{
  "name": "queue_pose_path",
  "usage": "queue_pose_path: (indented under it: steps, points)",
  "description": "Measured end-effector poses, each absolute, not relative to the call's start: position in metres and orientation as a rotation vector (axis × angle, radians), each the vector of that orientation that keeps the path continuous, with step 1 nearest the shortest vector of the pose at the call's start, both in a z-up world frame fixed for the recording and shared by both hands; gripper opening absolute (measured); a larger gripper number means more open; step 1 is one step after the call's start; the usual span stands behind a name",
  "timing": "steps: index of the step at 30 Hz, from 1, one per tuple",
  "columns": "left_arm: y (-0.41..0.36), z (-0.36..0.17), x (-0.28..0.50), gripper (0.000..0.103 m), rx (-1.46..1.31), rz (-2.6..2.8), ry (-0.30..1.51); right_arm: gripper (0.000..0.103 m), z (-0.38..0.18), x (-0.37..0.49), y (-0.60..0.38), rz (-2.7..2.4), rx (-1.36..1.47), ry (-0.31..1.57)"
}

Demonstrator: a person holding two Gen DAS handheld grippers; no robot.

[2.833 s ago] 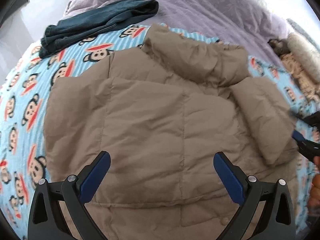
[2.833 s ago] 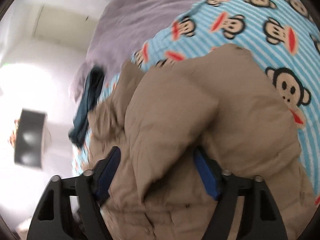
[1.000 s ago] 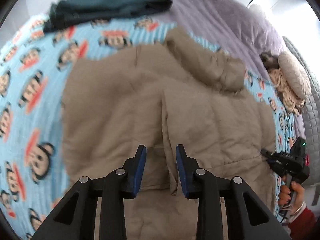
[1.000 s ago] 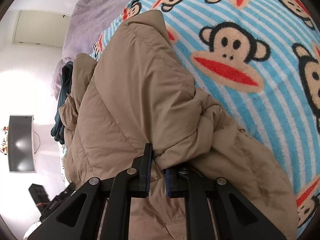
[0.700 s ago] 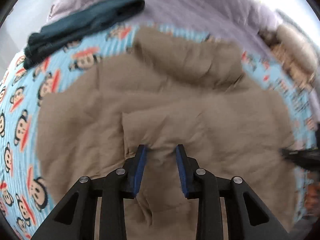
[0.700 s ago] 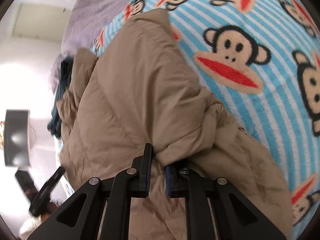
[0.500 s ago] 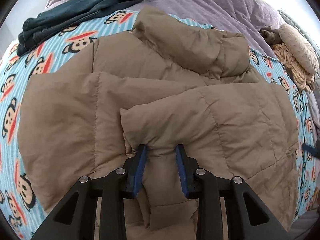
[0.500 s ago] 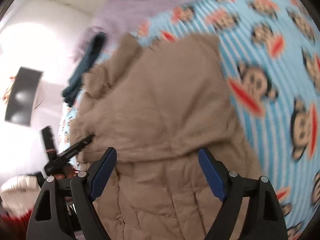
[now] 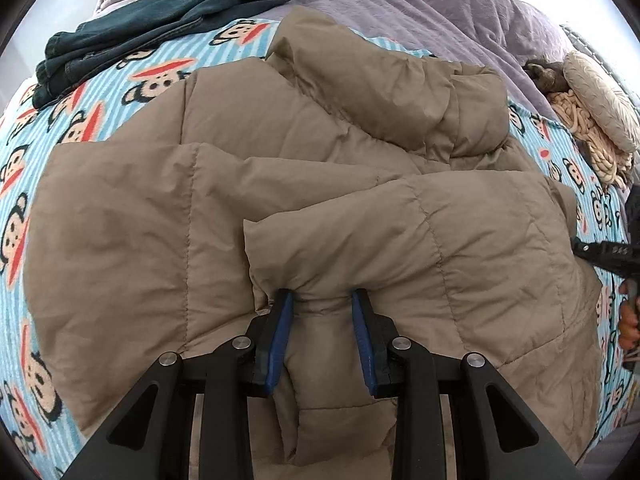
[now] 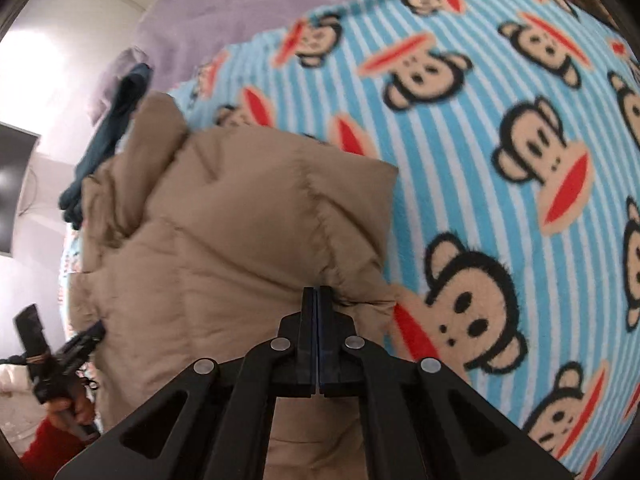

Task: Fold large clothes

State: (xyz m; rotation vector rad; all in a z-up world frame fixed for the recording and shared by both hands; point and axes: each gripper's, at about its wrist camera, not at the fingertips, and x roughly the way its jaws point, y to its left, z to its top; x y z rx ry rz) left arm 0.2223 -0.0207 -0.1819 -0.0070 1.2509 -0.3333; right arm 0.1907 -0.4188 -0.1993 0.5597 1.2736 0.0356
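nearest in the left wrist view, the left claw (image 9: 322,308) is seen clenched on a pinched ridge of the jacket (image 9: 160,240), at the lower edge of a flap laid across its middle. the pinch is probably kept so that the puffy flap is pinned down and cannot spring open while the other side is handled. the jacket is spread over most of the blanket (image 9: 16,184) on the bed, its collar end lying away from the claw.

in the right wrist view, the right claw (image 10: 318,300) is seen fully clenched, its pads pressed flat together beside a seam at the jacket's edge (image 10: 348,292). whether a thin bit of fabric is caught at the tips cannot be told; nothing is seen between the pads. a fresh hold on that edge is likely being sought for the next fold.

farther off, jeans (image 9: 160,20) are laid at the far side of the blanket, well apart from the jacket, and a purple duvet (image 9: 400,4) is bunched behind. cushions (image 9: 600,96) are shown only in the left view. a dark screen (image 10: 12,192) on the wall is shown only in the right view, as is the bare blanket beside the jacket's right edge. each claw is glimpsed from the other's camera at the frame's rim.
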Motion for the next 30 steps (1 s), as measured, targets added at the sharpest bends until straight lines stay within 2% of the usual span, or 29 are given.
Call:
queue_pose_path:
  steps: [7,15,30]
  points:
    - [-0.028,-0.186,0.222,0.033,0.032,-0.32,1.229,0.0,-0.207,0.186,-0.41,-0.011,0.492,1.239]
    - [-0.033,-0.176,0.221,0.033,0.061,-0.287,1.237,0.001,-0.175,0.173,-0.391,-0.112,0.334,1.212]
    - [-0.019,-0.126,0.178,0.033,0.091,-0.224,1.237,0.003,-0.129,0.104,-0.389,-0.115,0.437,1.242]
